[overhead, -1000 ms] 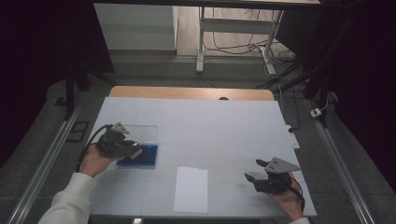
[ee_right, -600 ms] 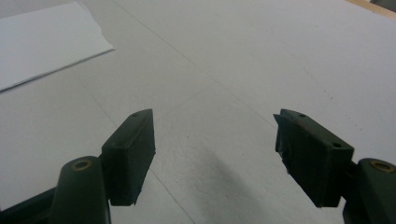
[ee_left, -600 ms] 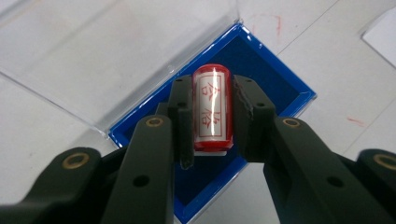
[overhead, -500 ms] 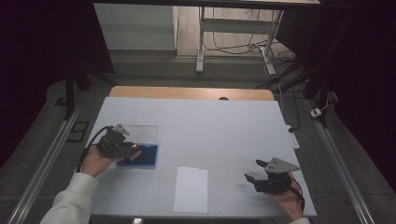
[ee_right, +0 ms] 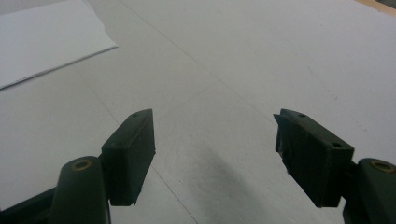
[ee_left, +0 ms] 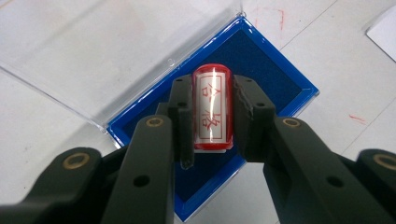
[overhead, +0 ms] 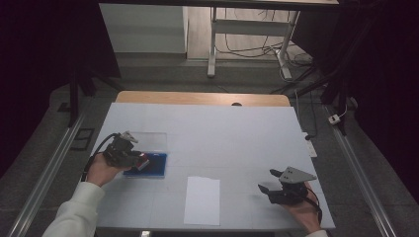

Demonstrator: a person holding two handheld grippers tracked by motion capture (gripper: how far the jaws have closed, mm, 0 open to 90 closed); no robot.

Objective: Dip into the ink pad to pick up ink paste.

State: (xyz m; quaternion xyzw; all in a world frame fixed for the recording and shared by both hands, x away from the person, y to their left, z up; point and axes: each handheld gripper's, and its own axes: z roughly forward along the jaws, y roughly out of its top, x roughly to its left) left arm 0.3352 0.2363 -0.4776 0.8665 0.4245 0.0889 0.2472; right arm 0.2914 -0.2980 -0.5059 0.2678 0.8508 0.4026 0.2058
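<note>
My left gripper (ee_left: 212,112) is shut on a red cylindrical stamp (ee_left: 213,105) with red characters on its white label. It holds the stamp just above the dark blue ink pad (ee_left: 261,70) of an open blue case. In the high view the left gripper (overhead: 141,162) sits at the table's left over the blue ink pad case (overhead: 153,165), whose clear lid (overhead: 146,140) lies flat behind it. My right gripper (overhead: 264,187) rests near the front right of the table, its jaws wide apart with nothing between them (ee_right: 215,154).
A white sheet of paper (overhead: 202,200) lies near the front edge between the two hands, and its corner (ee_right: 42,39) shows left of the right gripper. The white table cover (overhead: 222,128) stretches to a wooden back edge (overhead: 197,98). Dark floor and rails flank the table.
</note>
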